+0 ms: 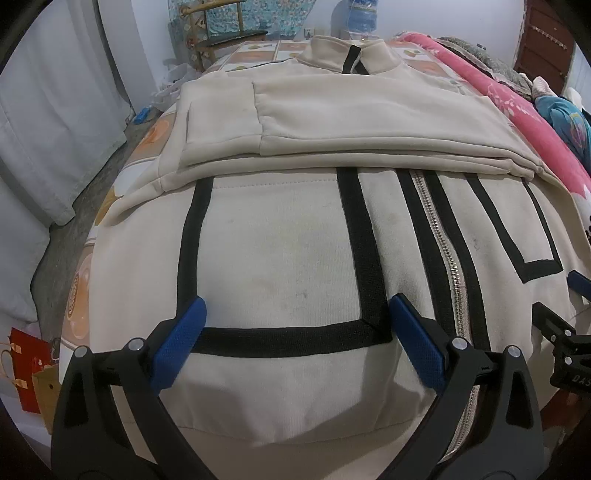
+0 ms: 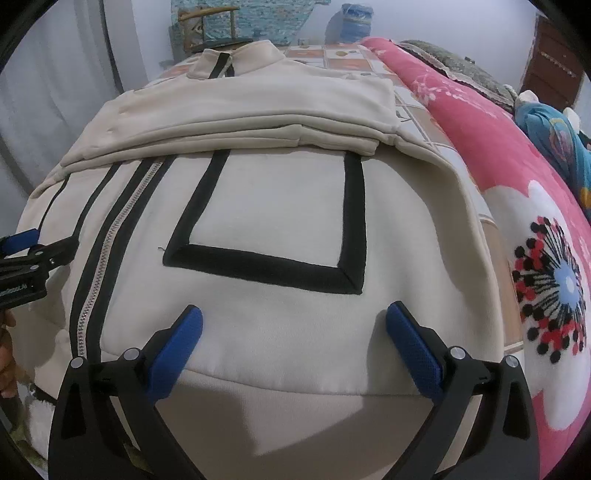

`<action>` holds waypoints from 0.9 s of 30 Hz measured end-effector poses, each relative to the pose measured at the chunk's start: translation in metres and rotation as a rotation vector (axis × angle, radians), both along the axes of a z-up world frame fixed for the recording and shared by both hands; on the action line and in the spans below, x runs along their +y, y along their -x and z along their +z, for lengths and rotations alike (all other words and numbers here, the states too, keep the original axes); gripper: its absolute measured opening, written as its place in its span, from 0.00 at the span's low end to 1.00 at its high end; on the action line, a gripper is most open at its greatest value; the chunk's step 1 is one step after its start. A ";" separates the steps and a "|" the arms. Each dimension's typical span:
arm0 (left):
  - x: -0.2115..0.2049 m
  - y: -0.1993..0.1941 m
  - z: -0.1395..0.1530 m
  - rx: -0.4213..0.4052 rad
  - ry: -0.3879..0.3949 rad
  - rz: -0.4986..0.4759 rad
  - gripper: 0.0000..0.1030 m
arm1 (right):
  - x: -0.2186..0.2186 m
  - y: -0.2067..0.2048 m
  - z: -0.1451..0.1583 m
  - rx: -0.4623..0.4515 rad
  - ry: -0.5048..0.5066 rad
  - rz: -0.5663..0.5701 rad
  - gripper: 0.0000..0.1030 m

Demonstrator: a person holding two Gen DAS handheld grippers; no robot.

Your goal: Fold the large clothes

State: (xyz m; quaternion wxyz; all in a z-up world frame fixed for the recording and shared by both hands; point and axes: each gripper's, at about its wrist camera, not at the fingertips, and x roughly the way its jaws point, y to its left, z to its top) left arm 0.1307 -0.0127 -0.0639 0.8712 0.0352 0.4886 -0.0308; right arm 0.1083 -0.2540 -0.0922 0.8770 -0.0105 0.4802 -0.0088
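- Your left gripper (image 1: 297,314) hangs low over the jacket's hem with its two blue fingers spread wide, nothing between them; your right gripper (image 2: 294,319) does the same on the other side of the zipper (image 1: 441,236).
- One cream jacket (image 1: 280,258) lies front-up on the bed, collar (image 1: 347,55) at the far end, hem nearest you.
- Two sleeves (image 1: 332,110) are folded across the chest, one stacked over the other.
- Two black-outlined pockets show, one on each side of the zipper: the left pocket (image 1: 277,254) and the right pocket (image 2: 280,214) (their top edges are covered by the sleeves).
- Under the jacket you have a sheet (image 2: 343,59) printed with orange squares; a pink floral blanket (image 2: 517,192) lies along the right side.
- White curtains (image 1: 55,122) hang on the left, and a water bottle (image 1: 360,16) stands beyond the collar.
- One red paper bag (image 1: 26,369) sits at the lower left, partly cut off.
- Blue cloth (image 2: 554,129) beyond the blanket is too bunched to identify.
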 end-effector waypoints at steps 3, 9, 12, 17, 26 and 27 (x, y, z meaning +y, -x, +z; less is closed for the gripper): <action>0.000 0.000 0.000 -0.003 0.001 0.000 0.93 | 0.000 0.002 0.000 -0.010 0.004 -0.003 0.94; 0.000 0.000 0.000 -0.002 0.001 0.000 0.93 | -0.001 0.002 0.001 -0.009 0.001 0.009 0.93; 0.000 0.000 0.000 -0.002 0.001 0.000 0.93 | 0.000 0.006 0.004 -0.018 0.002 0.015 0.94; 0.000 0.000 0.000 -0.002 0.001 0.000 0.93 | 0.007 0.017 0.010 -0.044 -0.011 0.063 0.93; 0.000 0.000 0.000 -0.003 0.001 0.000 0.93 | 0.012 0.026 0.006 -0.047 -0.010 0.077 0.93; 0.000 0.000 0.000 -0.003 0.001 0.001 0.93 | 0.011 0.026 0.005 -0.044 -0.018 0.074 0.93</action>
